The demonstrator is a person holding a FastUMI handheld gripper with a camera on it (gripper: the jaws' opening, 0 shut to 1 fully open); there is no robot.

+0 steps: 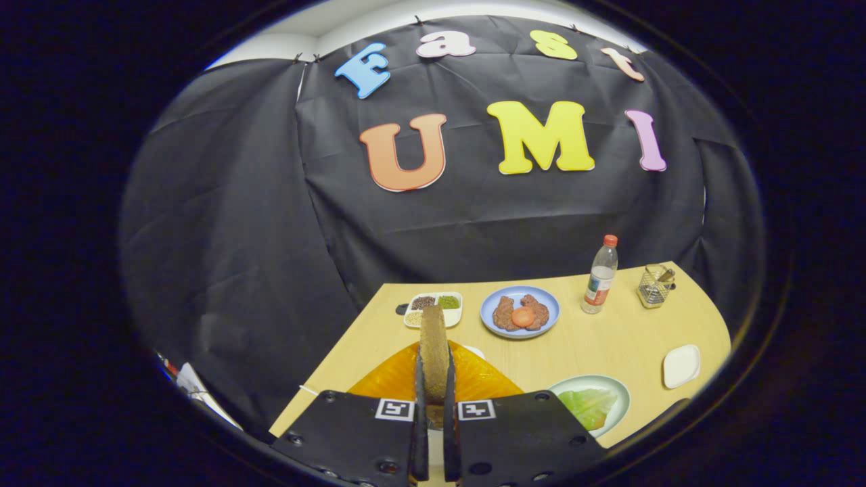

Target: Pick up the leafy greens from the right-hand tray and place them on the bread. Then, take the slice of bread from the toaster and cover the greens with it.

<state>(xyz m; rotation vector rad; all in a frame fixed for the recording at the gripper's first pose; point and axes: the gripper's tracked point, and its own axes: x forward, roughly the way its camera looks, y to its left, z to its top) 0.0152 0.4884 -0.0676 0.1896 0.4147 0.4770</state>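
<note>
My gripper point(434, 368) is shut on a brown slice of bread point(434, 331), which stands upright and edge-on between the fingers and rises above their tips. Right below and behind the slice is the orange toaster point(480, 380). To the right of the fingers, a pale green plate point(619, 391) holds the leafy greens point(586, 404); a brownish edge shows under the leaf, and I cannot tell what it is.
On the wooden table point(595, 345) beyond the fingers lie a divided white tray of seeds point(434, 308), a blue plate with meat and a tomato slice point(519, 312), a water bottle point(599, 276) and a wire holder point(654, 286). A small white dish point(680, 366) sits at the right.
</note>
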